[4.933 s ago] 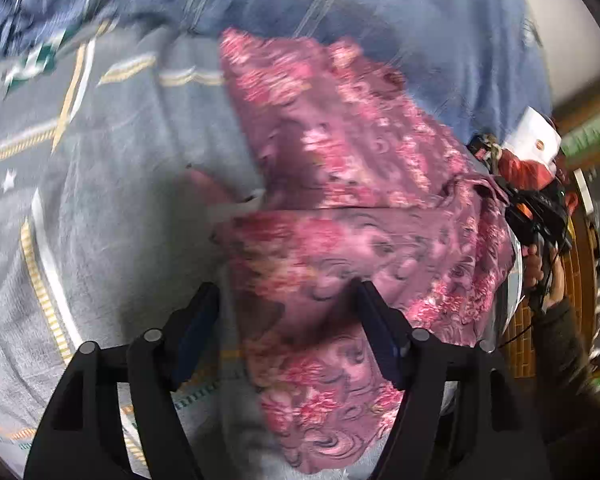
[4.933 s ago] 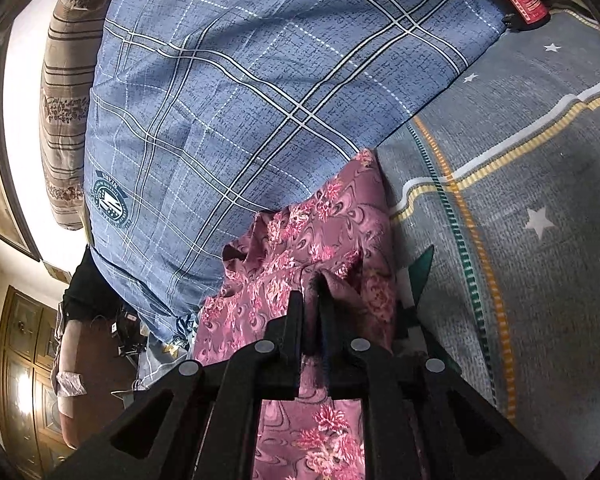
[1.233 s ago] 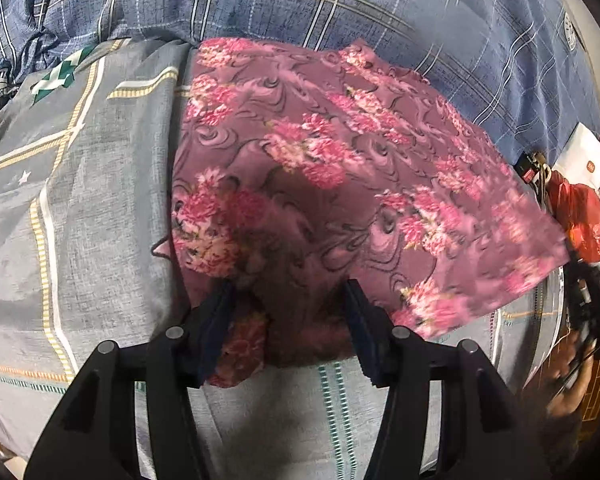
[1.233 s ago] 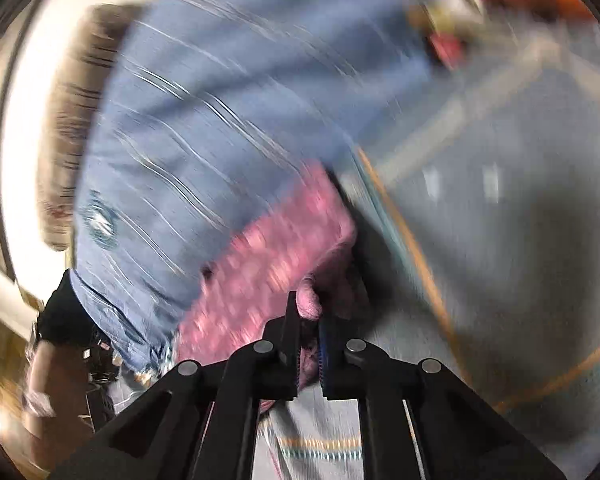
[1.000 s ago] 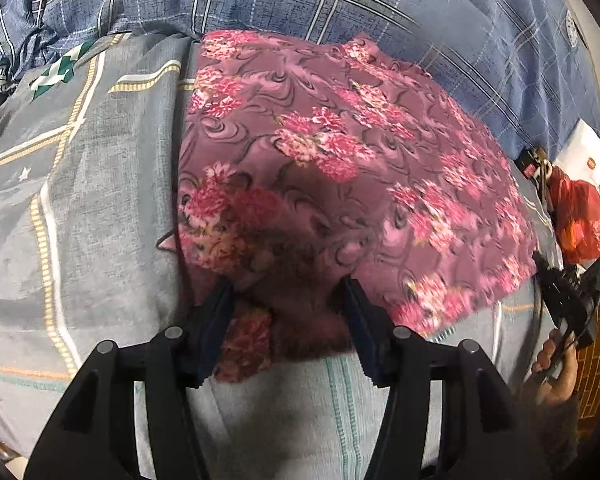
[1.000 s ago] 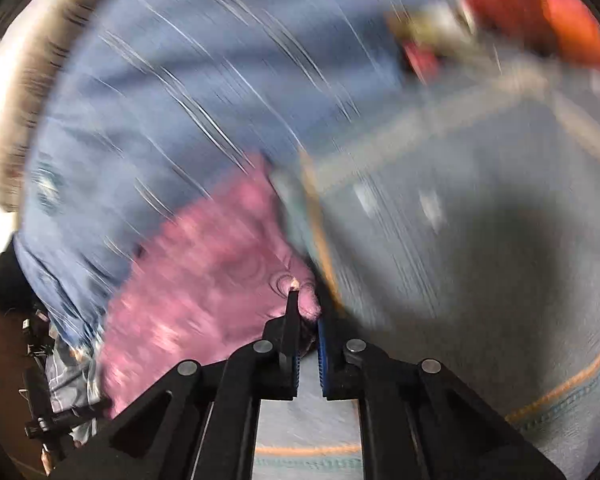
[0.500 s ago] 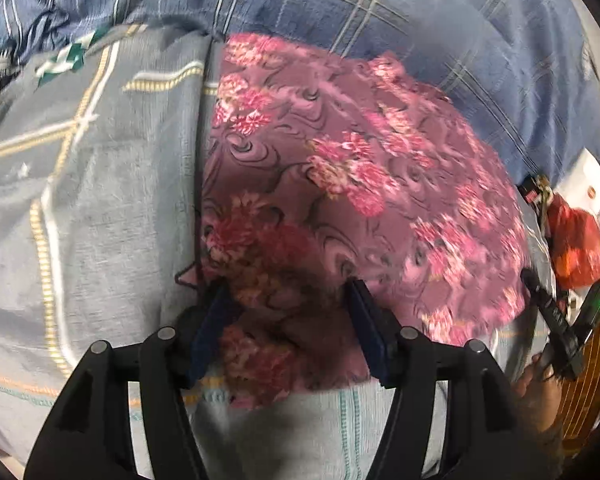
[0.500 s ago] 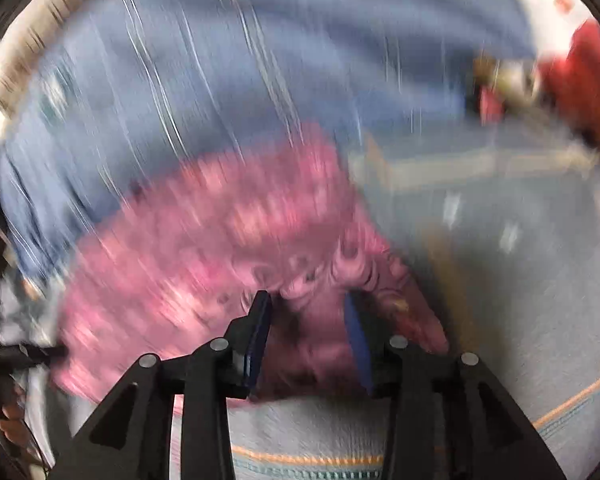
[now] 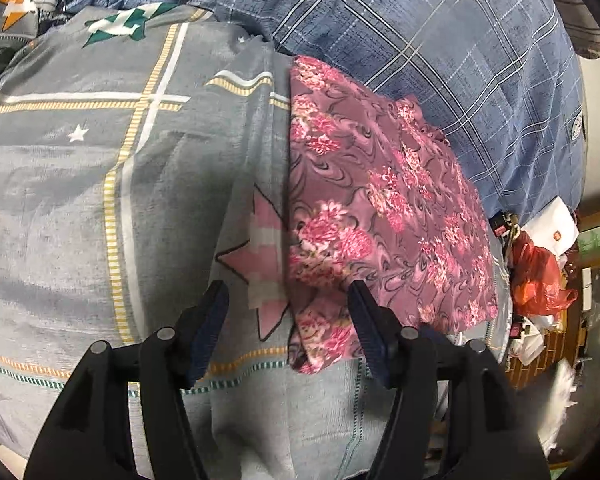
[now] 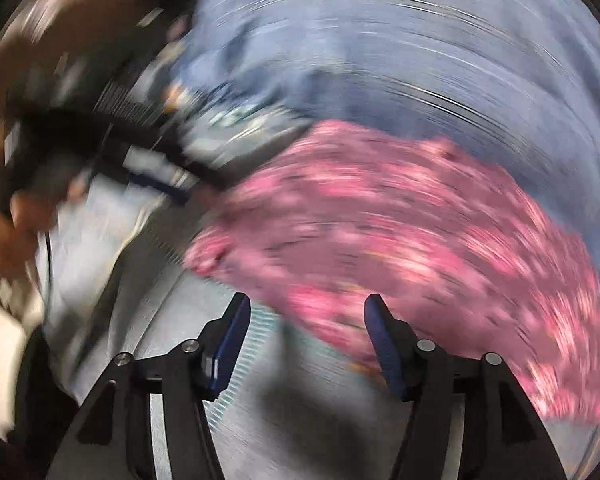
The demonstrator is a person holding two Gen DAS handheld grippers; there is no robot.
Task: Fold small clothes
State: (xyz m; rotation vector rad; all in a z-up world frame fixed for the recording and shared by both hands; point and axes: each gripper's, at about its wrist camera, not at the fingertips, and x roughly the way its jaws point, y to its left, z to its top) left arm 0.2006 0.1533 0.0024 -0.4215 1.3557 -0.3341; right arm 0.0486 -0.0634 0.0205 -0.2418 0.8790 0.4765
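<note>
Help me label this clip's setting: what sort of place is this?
Probably a home bedroom: the floral garment lies on a grey star-print bedsheet, beside a blue plaid quilt.

No readable text found in either view. Round emblem (image 9: 577,127) seen on blue plaid quilt (image 9: 440,40), lettering too small to be read. Small orange mark (image 9: 556,235) printed on white box (image 9: 554,226), not legible. Red tag (image 9: 499,227) at quilt edge, print not resolved. Right wrist view smeared by motion blur; nothing legible there.
</note>
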